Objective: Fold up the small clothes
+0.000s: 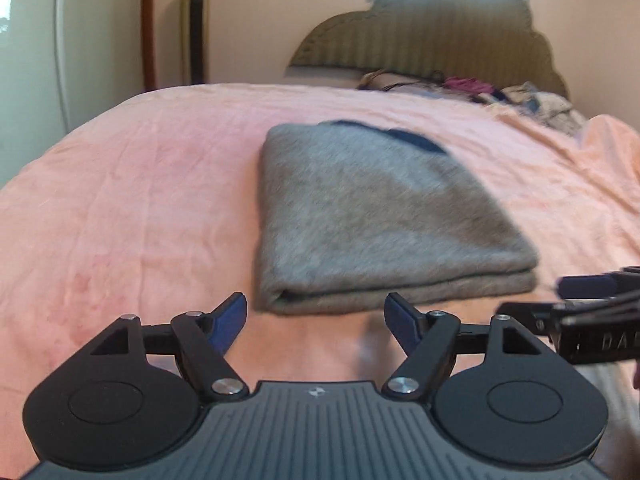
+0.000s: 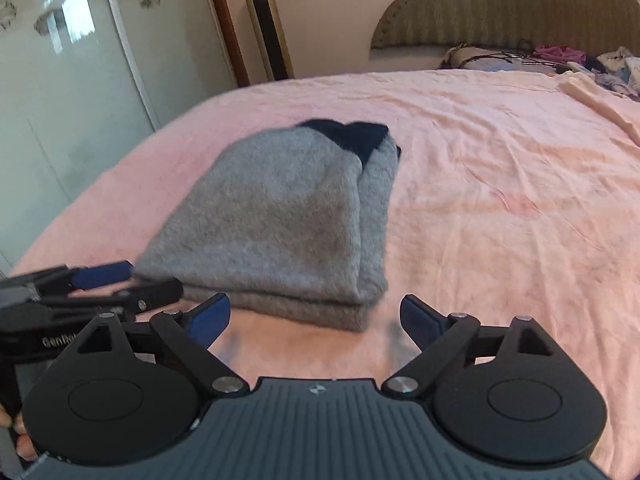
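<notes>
Left tongs [image 1: 316,322] spread wide, nothing between the blue pads, hovering just short of the near folded edge of the grey sweater [image 1: 372,220]. Right tongs [image 2: 316,318] also spread, empty, near edge of the sweater [image 2: 280,224] at 12 o'clock just beyond the fingertips. In the left wrist view the right tongs [image 1: 576,300] poke in at 3 o'clock, side-on, beside the sweater's near right corner. In the right wrist view the left tongs [image 2: 120,284] come in at 9 o'clock, tips at the sweater's near left corner; touching or not, cannot tell.

Sweater is folded into a thick rectangular stack, dark navy trim at its far end, lying flat on the pink bedspread [image 1: 140,184], roughly mid-bed. Frames slightly motion-blurred.

Further out: padded headboard [image 1: 432,36] at 12–1 o'clock, loose clothes pile [image 2: 560,58] at its base, gold tower fan [image 1: 196,24] at 11 o'clock, wardrobe with frosted door [image 2: 60,92] at 10 o'clock.
</notes>
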The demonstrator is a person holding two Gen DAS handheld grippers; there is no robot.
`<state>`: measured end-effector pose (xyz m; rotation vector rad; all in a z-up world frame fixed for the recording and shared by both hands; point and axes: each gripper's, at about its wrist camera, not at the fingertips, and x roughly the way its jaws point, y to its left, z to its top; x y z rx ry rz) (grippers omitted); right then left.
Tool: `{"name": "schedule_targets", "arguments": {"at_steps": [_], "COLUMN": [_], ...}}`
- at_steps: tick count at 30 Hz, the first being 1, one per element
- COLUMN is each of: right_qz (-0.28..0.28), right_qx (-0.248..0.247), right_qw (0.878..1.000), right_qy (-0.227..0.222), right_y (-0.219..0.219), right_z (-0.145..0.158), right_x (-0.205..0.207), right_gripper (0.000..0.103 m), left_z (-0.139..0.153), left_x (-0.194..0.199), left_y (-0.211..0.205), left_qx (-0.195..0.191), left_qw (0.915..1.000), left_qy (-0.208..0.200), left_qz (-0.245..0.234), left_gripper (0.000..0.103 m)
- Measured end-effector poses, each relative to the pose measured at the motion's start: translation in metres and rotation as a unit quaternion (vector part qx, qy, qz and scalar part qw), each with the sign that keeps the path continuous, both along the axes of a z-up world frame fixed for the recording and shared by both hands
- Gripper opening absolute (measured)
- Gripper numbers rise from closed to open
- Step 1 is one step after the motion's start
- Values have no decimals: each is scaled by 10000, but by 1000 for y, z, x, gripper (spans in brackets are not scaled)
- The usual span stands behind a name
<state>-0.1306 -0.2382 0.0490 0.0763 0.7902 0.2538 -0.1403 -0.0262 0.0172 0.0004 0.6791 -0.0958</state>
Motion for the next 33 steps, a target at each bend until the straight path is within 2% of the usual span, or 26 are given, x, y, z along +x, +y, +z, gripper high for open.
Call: {"name": "schedule_targets", "arguments": {"at_steps": [2,3,4,6,10,21,26,29,33], "right_qz": [-142,-171,-226,-382,-625,-646,-691,-722,-705], "right_qx": [-366,-459,-524,-699,-640,-582,-377,-207,-300], "right_qw": [9992,9987,9983,9966,9956,9957,9962,9964,9963], "right_qy": [-28,-128,-126,-209,-286,-315,-362,-400,-387], "right_y": [10,16,19,26,25,23,19,15,19], "right_z": [-12,-15,-17,-21,-23,-23,-22,-21,-22], "right_x": [0,-3,-4,-3,-1,-1,-3,-4,-6], "right_gripper": [94,103,103,103,103,103,103,103,103], "left_z": [-5,-6,-7,-8,-8,-7,-8,-8,-9], "left_x": [0,1,3,5,7,8,10,10,11], "left_y": [2,3,2,0,0,-1,1,1,2], "left_qx": [9,-17,0,130,159,186,117,121,118], "left_qw": [9999,9999,9999,9998,9997,9996,9997,9997,9997], "left_qy": [38,48,95,140,152,180,221,229,229], "left_qz": [103,89,80,66,88,73,12,-12,14], "left_gripper": [80,84,89,92,93,97,103,103,103]}}
